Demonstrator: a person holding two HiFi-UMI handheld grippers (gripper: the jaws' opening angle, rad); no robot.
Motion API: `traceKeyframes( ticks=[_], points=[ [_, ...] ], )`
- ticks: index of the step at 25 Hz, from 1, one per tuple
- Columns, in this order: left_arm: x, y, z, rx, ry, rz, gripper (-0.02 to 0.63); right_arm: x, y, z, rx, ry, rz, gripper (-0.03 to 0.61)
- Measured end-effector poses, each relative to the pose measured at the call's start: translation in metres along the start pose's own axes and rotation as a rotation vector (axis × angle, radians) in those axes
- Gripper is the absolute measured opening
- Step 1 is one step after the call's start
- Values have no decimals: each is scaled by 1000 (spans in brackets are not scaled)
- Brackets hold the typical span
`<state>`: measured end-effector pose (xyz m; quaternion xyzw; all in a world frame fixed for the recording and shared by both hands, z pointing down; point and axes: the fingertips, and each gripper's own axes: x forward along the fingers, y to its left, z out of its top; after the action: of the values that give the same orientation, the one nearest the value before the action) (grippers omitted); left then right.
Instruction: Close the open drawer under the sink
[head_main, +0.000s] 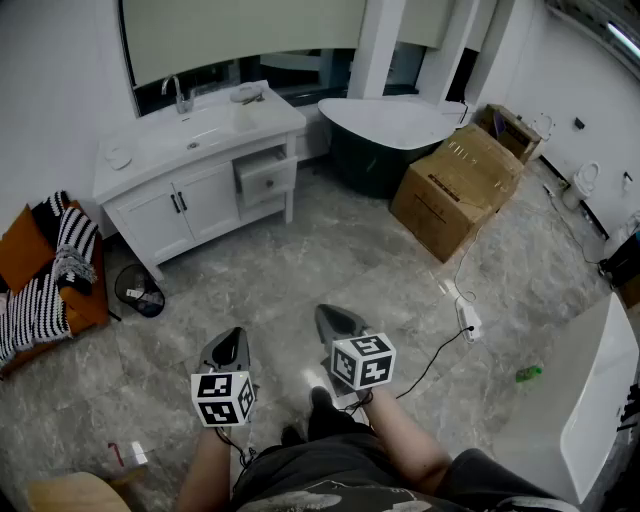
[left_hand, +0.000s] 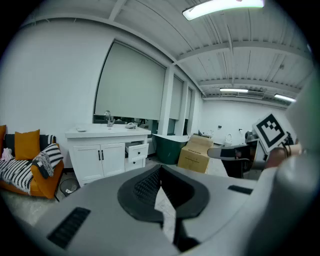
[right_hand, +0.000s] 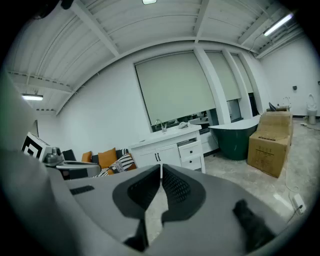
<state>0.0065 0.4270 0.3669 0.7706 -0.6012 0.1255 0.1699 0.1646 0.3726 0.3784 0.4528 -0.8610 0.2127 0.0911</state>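
The white vanity (head_main: 165, 215) with its sink (head_main: 203, 135) stands against the far wall at the upper left. Its top right drawer (head_main: 266, 176) is pulled out, while the drawer below it sits flush. The open drawer also shows in the left gripper view (left_hand: 137, 150) and in the right gripper view (right_hand: 189, 149). My left gripper (head_main: 231, 342) and right gripper (head_main: 336, 319) are held low over the floor, well short of the vanity and pointing towards it. Both are shut with nothing between the jaws, as each gripper view shows: left gripper (left_hand: 161, 170), right gripper (right_hand: 160, 168).
A dark green bathtub (head_main: 385, 135) and a large cardboard box (head_main: 458, 180) stand right of the vanity. A power strip with its cable (head_main: 467, 318) lies on the floor at the right. An orange sofa (head_main: 40, 275) and a small bin (head_main: 140, 291) are at the left. A white tub (head_main: 600, 400) fills the right edge.
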Motion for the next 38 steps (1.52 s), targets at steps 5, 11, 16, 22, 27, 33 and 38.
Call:
traceKeyframes(
  ticks=[5, 11, 16, 22, 27, 33, 38],
  points=[
    [4, 0, 5, 0, -16, -3, 15, 2, -2, 1, -13, 3, -4, 32],
    [-3, -6, 18, -15, -73, -82, 15, 0, 4, 2, -38, 13, -7, 32],
    [-7, 2, 13, -15, -71, -92, 15, 0, 13, 2, -61, 2, -9, 32],
    [-8, 4, 0, -17, -40, -119, 15, -12, 15, -6, -18, -12, -15, 32],
    [6, 7, -5, -45, -11, -163, 15, -2, -6, -16, 22, 8, -66, 32],
    [39, 29, 0, -52, 11, -130, 15, 38, -32, -12, 65, 22, -75, 34],
    [82, 51, 9, -52, 35, -81, 15, 93, -59, 1, 89, 41, -48, 34]
  ],
)
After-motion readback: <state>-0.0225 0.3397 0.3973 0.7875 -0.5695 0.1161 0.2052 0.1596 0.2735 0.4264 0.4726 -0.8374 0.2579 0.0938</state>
